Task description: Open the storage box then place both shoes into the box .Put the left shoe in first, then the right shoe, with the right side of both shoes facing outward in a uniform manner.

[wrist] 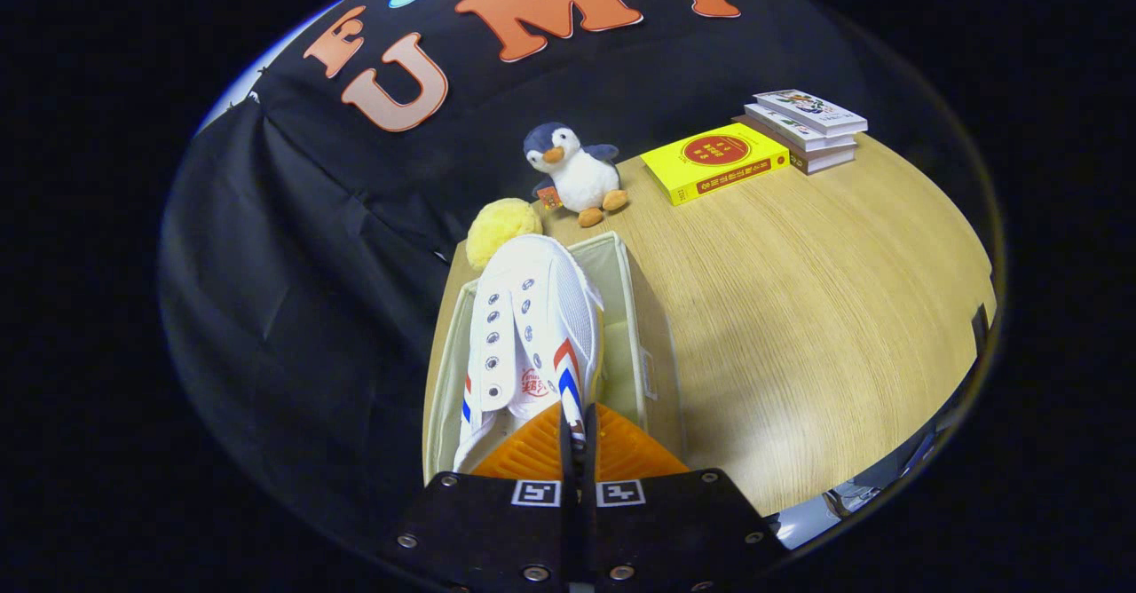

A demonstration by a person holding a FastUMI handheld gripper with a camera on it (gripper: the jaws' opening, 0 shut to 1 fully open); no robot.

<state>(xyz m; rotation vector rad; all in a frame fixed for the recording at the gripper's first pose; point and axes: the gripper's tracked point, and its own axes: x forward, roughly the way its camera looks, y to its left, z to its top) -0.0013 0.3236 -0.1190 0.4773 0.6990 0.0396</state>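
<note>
The tongs (577, 438) are closed on the rear collar of a white shoe (528, 327), with both fingers pressed together against the edge of the heel opening. The shoe hangs over the open storage box (641, 336), and its long axis runs straight ahead from the fingers, heel nearest them and toe pointing away toward the booth wall. The toe reaches the far rim of the box. Whether the sole touches the box floor cannot be determined.

Shoe: white canvas upper, rounded rubber toe cap, two rows of metal eyelets without visible laces, a red print on the tongue, and red and blue chevron stripes on each side near the heel.

Storage box: rectangular, cream-coloured fabric walls, soft edges, open at the top. It stands on the table (799, 309) with its long axis parallel to the shoe, close to the black cloth.

Table: light wood-grain surface, smooth.

Beyond the box, just past the toe, lies a round yellow fuzzy ball (502, 230). Beside it, further back, a plush penguin (575, 174) stands upright, with grey back, white belly and orange feet. To the right of the penguin lies a flat yellow book (714, 162), and next to that a stack of books (808, 129) with pale covers.
</note>
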